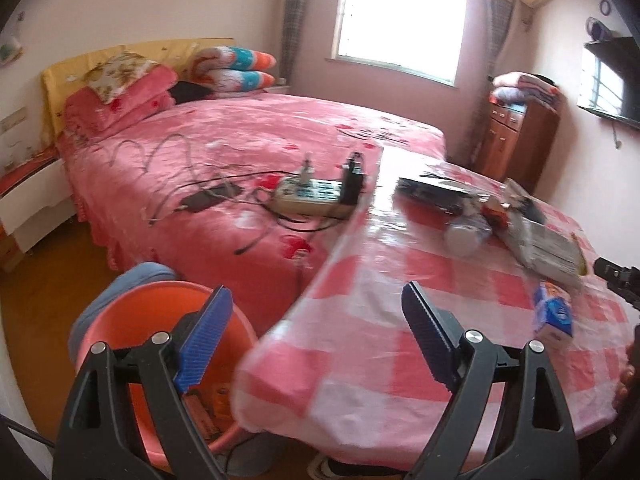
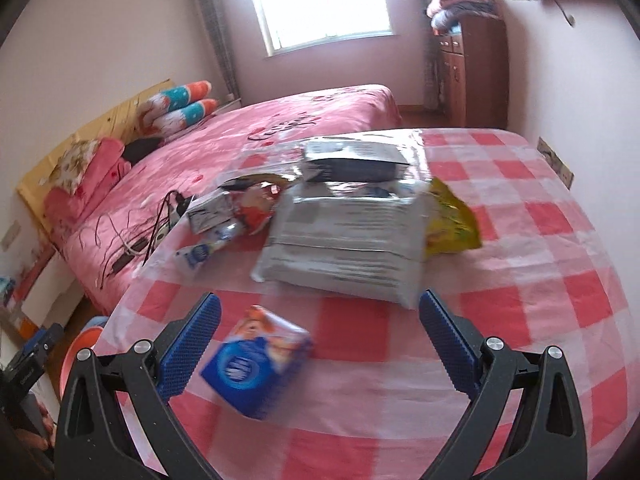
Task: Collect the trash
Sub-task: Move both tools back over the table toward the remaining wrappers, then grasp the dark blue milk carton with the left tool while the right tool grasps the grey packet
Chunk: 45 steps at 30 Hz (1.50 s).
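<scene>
A blue and white carton (image 2: 256, 360) lies on the pink checked table (image 2: 520, 240), between my right gripper's (image 2: 320, 316) open fingers, nearer the left one. It also shows in the left wrist view (image 1: 554, 314). Beyond it lie a grey plastic package (image 2: 344, 240), a yellow snack bag (image 2: 452, 220), a red snack wrapper (image 2: 252, 204) and a small bottle (image 2: 200, 254). My left gripper (image 1: 318, 312) is open and empty over the table's near corner. An orange bin (image 1: 160, 320) stands on the floor below its left finger, with some items inside.
A dark flat box (image 2: 352, 160) sits at the table's far side. A pink bed (image 1: 240, 140) with a power strip (image 1: 312, 196) and cables lies left of the table. A wooden cabinet (image 1: 516, 136) stands by the far wall.
</scene>
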Motion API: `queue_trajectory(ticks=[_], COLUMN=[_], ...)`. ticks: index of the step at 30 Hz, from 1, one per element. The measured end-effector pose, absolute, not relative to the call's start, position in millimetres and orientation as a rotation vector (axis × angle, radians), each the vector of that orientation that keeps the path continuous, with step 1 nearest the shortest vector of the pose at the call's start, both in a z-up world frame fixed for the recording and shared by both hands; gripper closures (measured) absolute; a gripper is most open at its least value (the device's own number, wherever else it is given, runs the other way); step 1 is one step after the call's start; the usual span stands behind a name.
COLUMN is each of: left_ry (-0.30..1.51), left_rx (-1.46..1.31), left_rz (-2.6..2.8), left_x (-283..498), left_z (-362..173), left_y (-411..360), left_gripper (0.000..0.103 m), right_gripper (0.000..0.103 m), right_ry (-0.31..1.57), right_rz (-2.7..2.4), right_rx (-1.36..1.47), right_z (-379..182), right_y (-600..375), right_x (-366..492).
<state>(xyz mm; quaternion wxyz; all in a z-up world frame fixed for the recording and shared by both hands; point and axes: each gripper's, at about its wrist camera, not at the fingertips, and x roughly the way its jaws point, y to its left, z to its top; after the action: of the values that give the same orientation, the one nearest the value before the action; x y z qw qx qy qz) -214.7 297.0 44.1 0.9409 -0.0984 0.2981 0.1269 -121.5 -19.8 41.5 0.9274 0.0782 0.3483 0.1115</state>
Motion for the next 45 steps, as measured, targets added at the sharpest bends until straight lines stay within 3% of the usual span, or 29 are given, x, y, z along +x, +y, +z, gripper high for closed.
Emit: queue_trajectory(ticks=[14,21,30,31,33,35,39,42,45], left_ry=[0.673,0.758,0.869,0.880,0.900,0.916,0.949,0.979,1.003], left_rx=[-0.188,-0.466,-0.615,-0.623,-0.638,-0.639,-0.631,-0.608,-0.588], left_rz=[-0.030,-0.163,-0.073,-0.068,-0.045,-0.027,-0.005,0.025,0.047], left_x=[-163,-97,-2,7,22,36,59,69,77], left_z=[68,80,65,62,57,52,44,36,28], left_y=[233,238,244,245,246,245,243,240,239], left_gripper=[0.016,0.016,0.016,0.016,0.016,0.016,0.016,0.016,0.016], right_gripper=[0.005,0.005,0.007,0.008,0.025,0.026,0.024,0.007,0.007], right_ry=[0.748,0.778,0.826,0.829,0.844,0.847,0.787,0.732,0.713], right_rz=[0.272,0.411,0.502,0.504,0.508,0.511,0.508,0.513,0.532], right_rx=[0.401,0.485,0.549,0.546,0.538,0.520,0.340,0.185,0.041], right_z=[31,28,24,25,23,24,45,61,68], right_y=[-98,-99,-94,-94,-92,-92,-80,-63,-44], right_x=[-108,-92,-63,-60,-54,-49,-46,-43,-34])
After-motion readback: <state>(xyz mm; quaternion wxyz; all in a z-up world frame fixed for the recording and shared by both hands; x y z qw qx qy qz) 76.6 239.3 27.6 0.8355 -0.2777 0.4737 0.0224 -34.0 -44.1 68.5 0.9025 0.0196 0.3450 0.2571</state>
